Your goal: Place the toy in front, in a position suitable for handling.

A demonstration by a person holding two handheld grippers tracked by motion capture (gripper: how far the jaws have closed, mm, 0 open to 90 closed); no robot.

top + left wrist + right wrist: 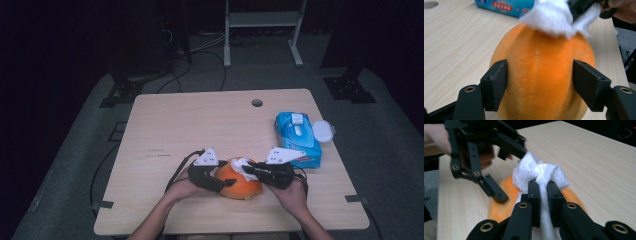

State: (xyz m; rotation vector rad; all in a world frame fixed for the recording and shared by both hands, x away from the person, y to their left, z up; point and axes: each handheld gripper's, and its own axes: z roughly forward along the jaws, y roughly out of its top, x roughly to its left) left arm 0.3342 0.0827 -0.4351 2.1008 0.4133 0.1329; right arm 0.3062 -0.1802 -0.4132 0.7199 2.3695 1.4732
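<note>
- Orange plush ball (241, 184) sits at the counter (165, 130) near edge, about 6 o'clock.
- Left claw (539, 83) clamps the plush's sides.
- Right claw (543, 195) pinches a white wipe (536, 173) touching the plush top.
- Wipe pack (298, 138) at 3 o'clock.

A light wooden table (165, 130) stood on grey floor (75, 150). A round hole (257, 103) lay near its far edge. A blue wipes pack (298, 137) lay at the right, its white lid (322, 131) flipped open to the right. Cables (200, 55) ran over the floor beyond. A white frame (262, 20) stood farther back.
</note>
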